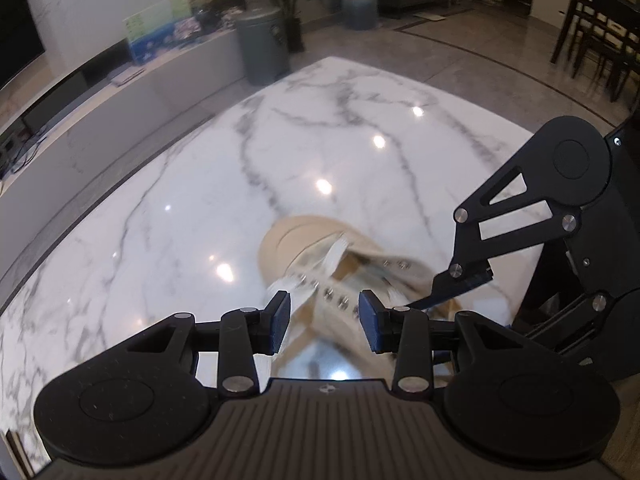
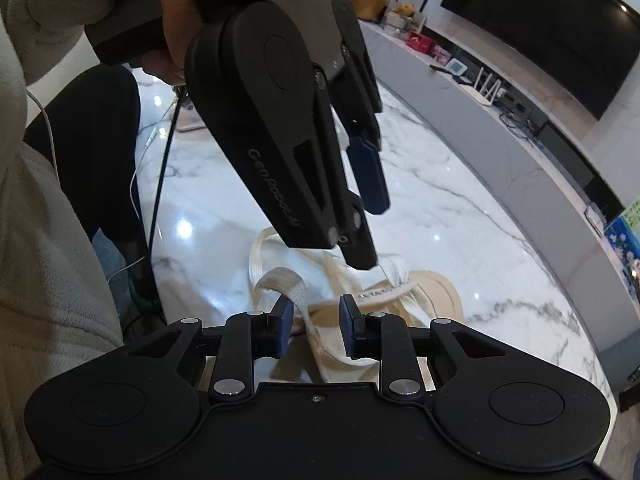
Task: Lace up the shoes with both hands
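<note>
The shoe (image 1: 304, 252) is tan with white laces (image 2: 280, 280). The desk (image 1: 200, 200) is white with grey lines.

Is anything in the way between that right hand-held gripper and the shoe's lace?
Nothing visible blocks it. The right hand-held gripper sits open just over the beige shoe, a white lace loop right at its fingertips. The left hand-held gripper hangs above the eyelets, farther along the shoe, not between them.

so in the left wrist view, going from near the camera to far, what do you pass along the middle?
left gripper → beige shoe with white lace → bare marble tabletop → grey bin on the floor → blue water jug at the back.
</note>
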{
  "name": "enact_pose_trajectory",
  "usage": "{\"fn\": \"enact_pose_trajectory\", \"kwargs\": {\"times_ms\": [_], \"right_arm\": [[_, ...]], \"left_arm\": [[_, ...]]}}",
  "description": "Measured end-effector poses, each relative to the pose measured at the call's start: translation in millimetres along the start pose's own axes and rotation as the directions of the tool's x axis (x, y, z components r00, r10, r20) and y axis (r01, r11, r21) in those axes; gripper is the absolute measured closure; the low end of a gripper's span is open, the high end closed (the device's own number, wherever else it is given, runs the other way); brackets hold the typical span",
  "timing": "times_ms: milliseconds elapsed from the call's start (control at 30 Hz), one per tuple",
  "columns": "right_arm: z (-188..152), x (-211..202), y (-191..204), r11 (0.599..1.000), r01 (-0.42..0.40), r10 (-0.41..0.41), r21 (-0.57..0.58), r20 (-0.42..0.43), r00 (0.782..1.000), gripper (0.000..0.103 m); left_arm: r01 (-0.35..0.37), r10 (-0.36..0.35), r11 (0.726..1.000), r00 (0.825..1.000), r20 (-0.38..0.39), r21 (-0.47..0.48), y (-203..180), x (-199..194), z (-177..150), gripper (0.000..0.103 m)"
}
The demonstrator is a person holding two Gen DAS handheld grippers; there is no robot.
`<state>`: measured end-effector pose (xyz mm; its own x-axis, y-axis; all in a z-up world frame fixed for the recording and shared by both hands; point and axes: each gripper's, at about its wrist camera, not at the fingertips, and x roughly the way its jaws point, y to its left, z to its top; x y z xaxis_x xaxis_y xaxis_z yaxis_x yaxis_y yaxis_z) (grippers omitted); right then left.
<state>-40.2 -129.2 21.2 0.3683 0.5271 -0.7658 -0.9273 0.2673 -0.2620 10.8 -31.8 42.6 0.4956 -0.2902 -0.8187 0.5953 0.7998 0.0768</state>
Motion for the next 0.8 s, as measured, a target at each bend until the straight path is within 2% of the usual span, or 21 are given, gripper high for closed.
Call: {"fn": "enact_pose_trajectory", "kwargs": {"times_ms": [167,233,333,467,633,800], "right_arm": [[-10,-8,-7,1.000,-0.009,0.010,0.020,-0.027,1.000,0.079],[-14,-10,-6,1.000,-0.020,0.020,0.005,-0.036,0.999,0.073],[-19,-12,-7,1.000,-0.022,0.023,0.008,-0.035,0.999,0.072],[-21,-11,-9,0.999,-0.028,0.029,0.031,-0.019,0.999,0.073],[-25,-9,-10,0.999,-0.011,0.013,0.030,-0.047,0.999,0.073],[-29,-12,-21,0.996,0.040,-0.036,0.082,-0.054,0.998,0.073]], "left_arm": [[-0.021,0.022,1.000,1.000,-0.020,0.016,-2,7,2,0.067],[-0.015,0.015,1.000,1.000,-0.021,0.017,-3,7,1,0.067],[0.055,-0.055,0.998,0.998,0.007,0.038,-6,-1,-1,0.067],[0.128,-0.130,0.988,0.992,0.008,0.086,-16,-9,-3,0.067],[0.182,-0.179,0.973,0.983,-0.032,0.140,-32,-9,-6,0.067],[0.202,-0.190,0.966,0.978,-0.088,0.158,-47,8,-7,0.067]]}}
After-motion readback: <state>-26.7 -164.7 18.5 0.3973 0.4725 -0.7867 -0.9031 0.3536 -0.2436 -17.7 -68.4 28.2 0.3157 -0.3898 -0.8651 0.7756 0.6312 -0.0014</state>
